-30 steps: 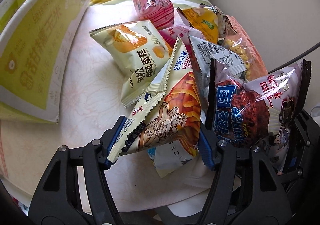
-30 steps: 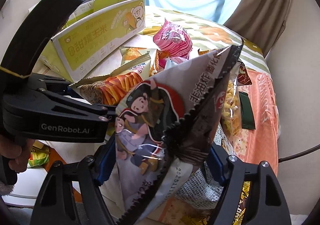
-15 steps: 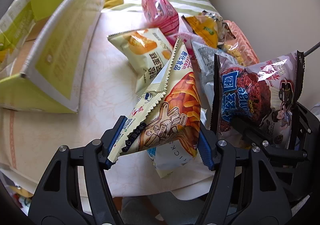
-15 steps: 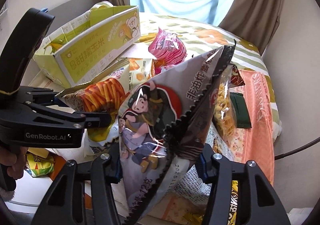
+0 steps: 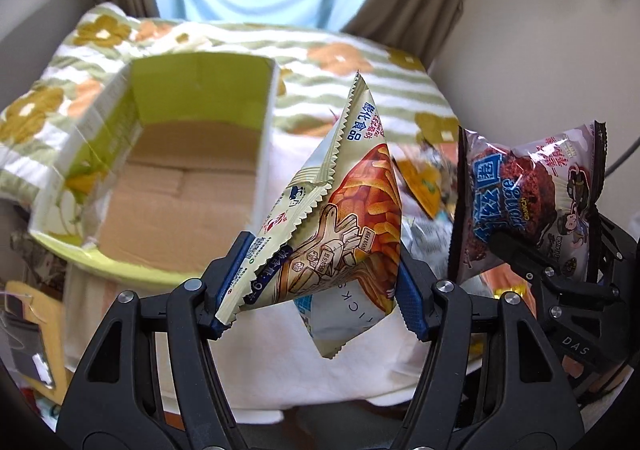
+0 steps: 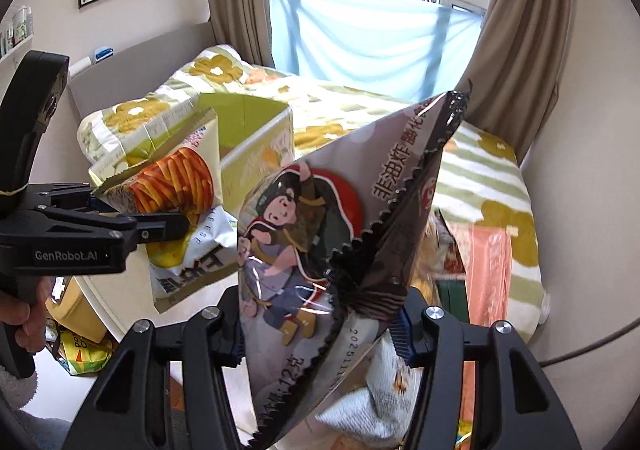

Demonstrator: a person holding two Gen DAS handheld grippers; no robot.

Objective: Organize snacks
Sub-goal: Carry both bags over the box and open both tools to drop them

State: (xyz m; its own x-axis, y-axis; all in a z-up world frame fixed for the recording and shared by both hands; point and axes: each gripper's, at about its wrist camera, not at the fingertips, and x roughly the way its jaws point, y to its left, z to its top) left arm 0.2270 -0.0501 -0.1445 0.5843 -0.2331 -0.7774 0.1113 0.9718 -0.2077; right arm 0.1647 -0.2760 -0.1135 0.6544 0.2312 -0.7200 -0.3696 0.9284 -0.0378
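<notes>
My left gripper is shut on an orange-stick snack bag, with a second white bag caught behind it, both lifted off the white surface. In the right wrist view the left gripper holds those bags in front of the box. My right gripper is shut on a grey cartoon snack bag, which also shows at the right of the left wrist view. The open yellow-green cardboard box lies to the left, its brown floor bare.
Several loose snack packets lie on the surface behind the held bags. A flower-patterned bedspread stretches toward the curtained window. A person's hand grips the left tool's handle. Yellow packaging lies on the floor at left.
Both grippers rose with their bags held. The left wrist view swung from the snack pile and the box's outer side to looking down into the open box.
</notes>
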